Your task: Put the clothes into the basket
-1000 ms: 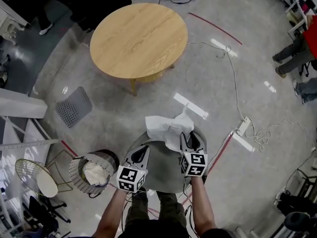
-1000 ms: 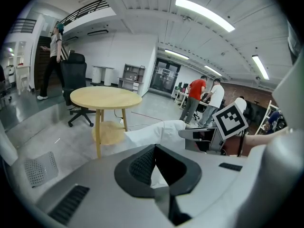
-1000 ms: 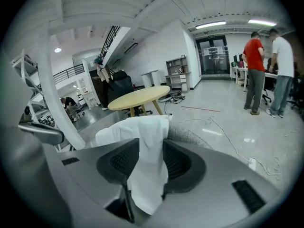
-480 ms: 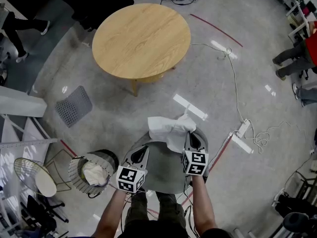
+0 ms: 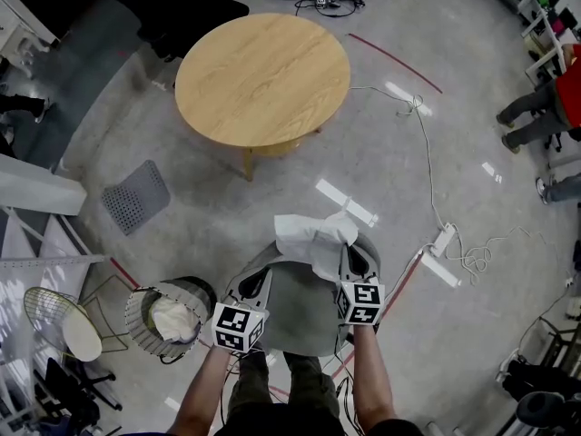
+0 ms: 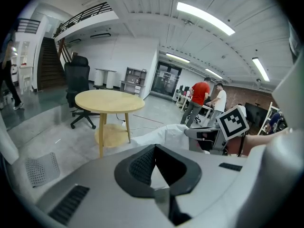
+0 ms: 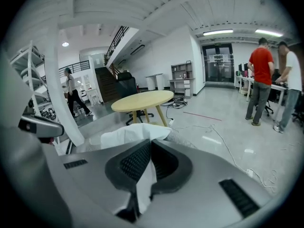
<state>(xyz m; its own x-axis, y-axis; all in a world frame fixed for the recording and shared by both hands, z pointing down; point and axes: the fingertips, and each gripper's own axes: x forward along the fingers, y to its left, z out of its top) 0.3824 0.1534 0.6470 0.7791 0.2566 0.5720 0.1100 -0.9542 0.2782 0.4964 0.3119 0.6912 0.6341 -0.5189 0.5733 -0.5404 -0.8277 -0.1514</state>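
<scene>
A white cloth (image 5: 313,237) lies bunched on the far edge of a grey round seat (image 5: 295,312) in front of me. My right gripper (image 5: 349,254) is shut on the cloth's near right edge; in the right gripper view the fabric (image 7: 128,134) runs down between the closed pads of that gripper (image 7: 149,144). My left gripper (image 5: 256,282) rests over the seat's left side, apart from the cloth, with its jaw tips together (image 6: 154,148) and nothing seen in them. The round basket (image 5: 145,309) stands on the floor to the left, with a pale garment (image 5: 174,317) inside.
A round wooden table (image 5: 263,66) stands ahead, with a black office chair (image 5: 195,12) behind it. A grey perforated panel (image 5: 134,195) lies on the floor at left. A white cable and power strip (image 5: 445,236) trail at right. People (image 5: 536,107) stand at the far right.
The right gripper's jaws have closed on the cloth's edge, and the cloth has bunched up a little toward them. The left gripper has stayed put.
</scene>
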